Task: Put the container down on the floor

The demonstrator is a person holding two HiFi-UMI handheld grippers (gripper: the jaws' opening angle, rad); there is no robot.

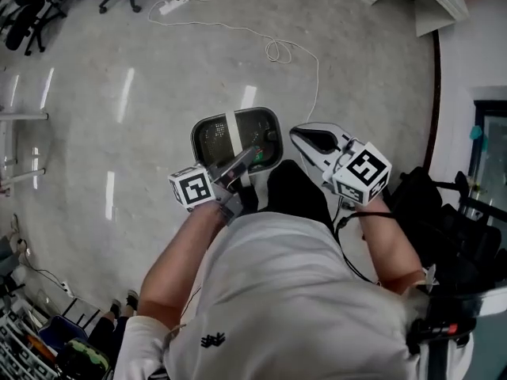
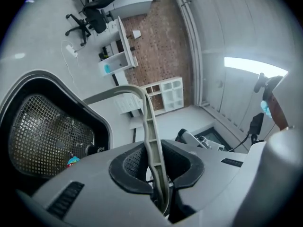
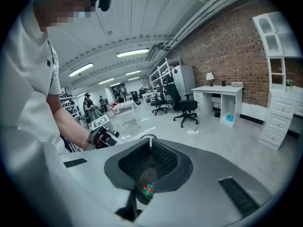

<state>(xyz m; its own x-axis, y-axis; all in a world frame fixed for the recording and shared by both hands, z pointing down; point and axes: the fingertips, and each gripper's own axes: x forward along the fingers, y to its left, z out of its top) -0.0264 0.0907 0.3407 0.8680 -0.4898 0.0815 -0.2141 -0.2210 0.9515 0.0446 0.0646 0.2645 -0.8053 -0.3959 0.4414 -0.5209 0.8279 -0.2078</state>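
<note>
Black mesh lines the container, a rounded-rectangular basket with a grey rim and a grey bail handle. It hangs close in front of the person, left of the right gripper and over the pale floor. The left gripper pinches the handle, and its own view shows the strap running straight up between the pressed pads before arching over to the rim. The right gripper has its jaws pressed together on nothing and sits just beside the basket's right edge. By my reading the task is not yet done: the basket looks carried, though no view shows whether its base touches the floor. What seems left is to lower it, settle it flat and release the handle. Its mouth faces up toward the head camera, and its long axis runs left to right, with the handle crossing the short way, near to far.
</note>
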